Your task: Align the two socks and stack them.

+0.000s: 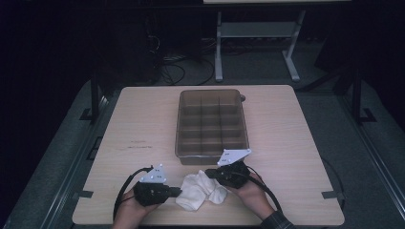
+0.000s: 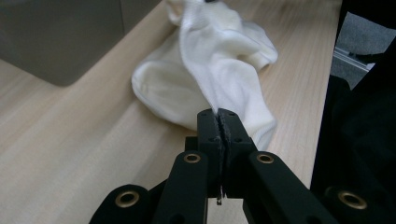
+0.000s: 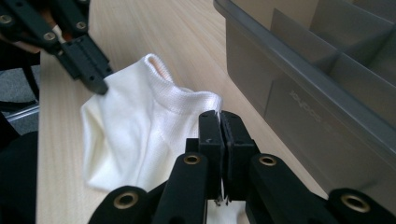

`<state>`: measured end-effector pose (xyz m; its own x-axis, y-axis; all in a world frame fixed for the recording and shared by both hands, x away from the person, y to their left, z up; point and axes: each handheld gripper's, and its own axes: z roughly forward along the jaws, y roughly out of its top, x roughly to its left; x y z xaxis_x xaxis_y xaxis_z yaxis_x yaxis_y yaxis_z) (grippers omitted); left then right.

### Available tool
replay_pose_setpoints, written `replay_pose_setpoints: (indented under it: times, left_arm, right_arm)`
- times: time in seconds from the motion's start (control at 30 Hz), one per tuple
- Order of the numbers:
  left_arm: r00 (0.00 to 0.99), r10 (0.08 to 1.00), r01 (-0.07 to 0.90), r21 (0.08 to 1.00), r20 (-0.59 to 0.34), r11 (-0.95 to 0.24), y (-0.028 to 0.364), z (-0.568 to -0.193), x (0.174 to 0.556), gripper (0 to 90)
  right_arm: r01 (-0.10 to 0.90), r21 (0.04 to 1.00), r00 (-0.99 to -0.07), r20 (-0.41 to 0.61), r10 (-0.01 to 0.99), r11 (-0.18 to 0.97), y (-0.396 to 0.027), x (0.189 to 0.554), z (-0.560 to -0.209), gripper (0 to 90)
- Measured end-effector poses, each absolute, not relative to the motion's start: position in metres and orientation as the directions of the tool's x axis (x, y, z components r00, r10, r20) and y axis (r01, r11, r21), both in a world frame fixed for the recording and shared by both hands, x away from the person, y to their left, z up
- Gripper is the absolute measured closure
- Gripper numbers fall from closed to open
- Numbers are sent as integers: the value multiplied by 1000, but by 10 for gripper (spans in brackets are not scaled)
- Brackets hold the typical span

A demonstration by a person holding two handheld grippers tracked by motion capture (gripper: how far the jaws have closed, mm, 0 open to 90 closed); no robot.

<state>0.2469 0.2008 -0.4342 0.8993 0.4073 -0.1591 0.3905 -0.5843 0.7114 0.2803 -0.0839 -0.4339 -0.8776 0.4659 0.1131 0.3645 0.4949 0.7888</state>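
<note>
A white sock [image 1: 199,189] lies bunched near the table's front edge, between my two grippers. My left gripper [image 1: 179,192] pinches its left end; in the left gripper view the black jaws [image 2: 220,116] are shut on a fold of the sock [image 2: 219,74], which stretches away from them. My right gripper [image 1: 210,173] pinches the sock's right end. In the right gripper view its jaws [image 3: 220,119] are shut on the ribbed cuff of the sock [image 3: 140,126], and the left gripper [image 3: 100,86] bites the far side.
A grey plastic tray [image 1: 211,125] with several compartments stands mid-table just behind the sock; its wall [image 3: 299,107] is close to the right gripper. Bare wooden table [image 1: 143,124] spreads to both sides. A desk frame and cables stand beyond the far edge.
</note>
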Motion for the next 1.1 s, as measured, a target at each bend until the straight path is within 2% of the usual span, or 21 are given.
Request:
replay_pose_setpoints:
  times: [0.3,0.57,0.83,1.1]
  left_arm:
    - [901,391,397,716,-186,-574,198,-424,263,886]
    - [904,377,403,690,-200,-601,182,-434,281,878]
    - [904,389,392,703,-176,-593,182,-433,277,726]
    - [916,372,359,726,-153,-587,188,-435,248,685]
  right_arm:
    - [403,790,-856,146,496,462,-101,267,-426,881]
    - [459,755,-825,167,540,468,-113,256,-439,880]
    - [470,746,-817,165,553,472,-113,257,-445,879]
    - [471,745,-814,161,558,472,-112,259,-447,877]
